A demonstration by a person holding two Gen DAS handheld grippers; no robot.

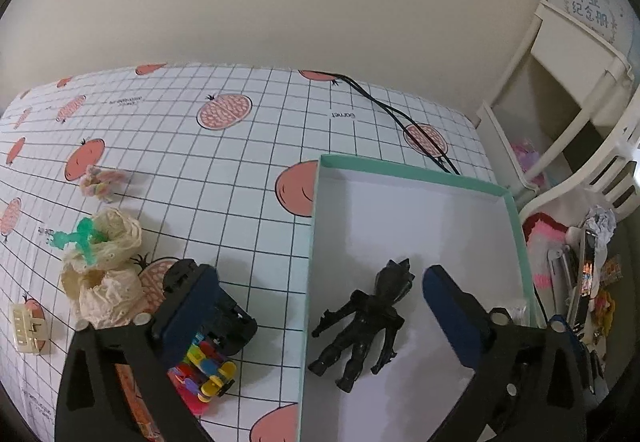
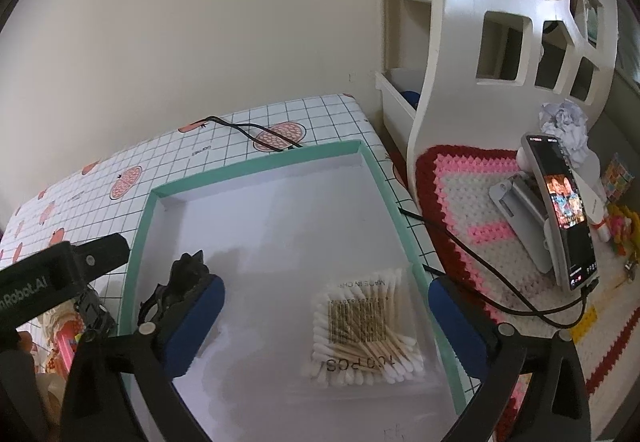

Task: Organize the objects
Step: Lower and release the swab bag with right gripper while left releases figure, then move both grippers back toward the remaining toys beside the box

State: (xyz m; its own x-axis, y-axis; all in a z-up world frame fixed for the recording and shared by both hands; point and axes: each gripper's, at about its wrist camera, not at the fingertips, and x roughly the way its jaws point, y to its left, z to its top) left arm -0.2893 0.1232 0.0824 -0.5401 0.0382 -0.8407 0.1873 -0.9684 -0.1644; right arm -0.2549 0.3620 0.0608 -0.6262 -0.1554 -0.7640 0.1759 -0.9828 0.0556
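One black figure (image 1: 362,326) is lying in the box (image 1: 416,174) between the released left fingers (image 1: 192,306) — one cotton-swab pack (image 2: 366,330) is being straddled by the released right fingers (image 2: 456,318).

A plain cream wall (image 1: 304,2) rises beyond the fingers; a white cut-out shelf unit (image 2: 512,14) stands to their right.

A home room: white shelf unit (image 2: 460,54), crocheted mat (image 2: 472,202), fruit-print tablecloth (image 1: 240,146).

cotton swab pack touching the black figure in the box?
Apart. The right wrist view shows bare box floor between the cotton swab pack and the black figure.
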